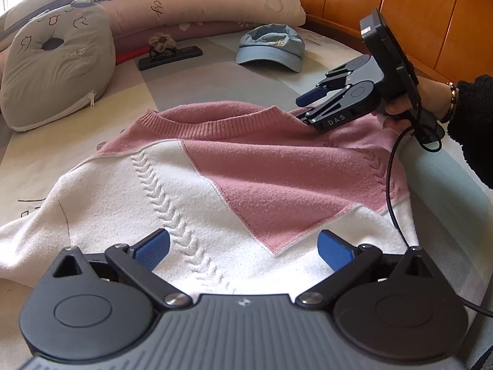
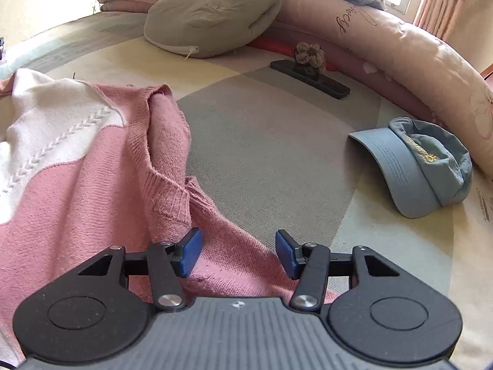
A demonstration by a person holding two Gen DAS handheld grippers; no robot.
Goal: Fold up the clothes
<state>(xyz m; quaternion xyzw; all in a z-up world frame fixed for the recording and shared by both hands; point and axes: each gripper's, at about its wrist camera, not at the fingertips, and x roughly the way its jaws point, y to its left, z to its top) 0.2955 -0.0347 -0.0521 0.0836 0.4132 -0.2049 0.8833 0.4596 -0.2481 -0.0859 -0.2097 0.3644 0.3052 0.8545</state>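
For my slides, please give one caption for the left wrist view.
Left gripper, jaws open, over a pink-and-white sweater on the bed; right gripper at its collar.

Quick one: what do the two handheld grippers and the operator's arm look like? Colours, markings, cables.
Both grippers, left gripper and right gripper, have black linkages, blue ribbed finger pads and a grey ribbed body. The right one reads "DAS" in white and trails a black cable. Dark fuzzy sleeve, beaded bracelet.

Right gripper (image 2: 238, 251) jaws apart over the pink sweater (image 2: 92, 191) shoulder edge; blue cap (image 2: 425, 166) lies well right of sweater.
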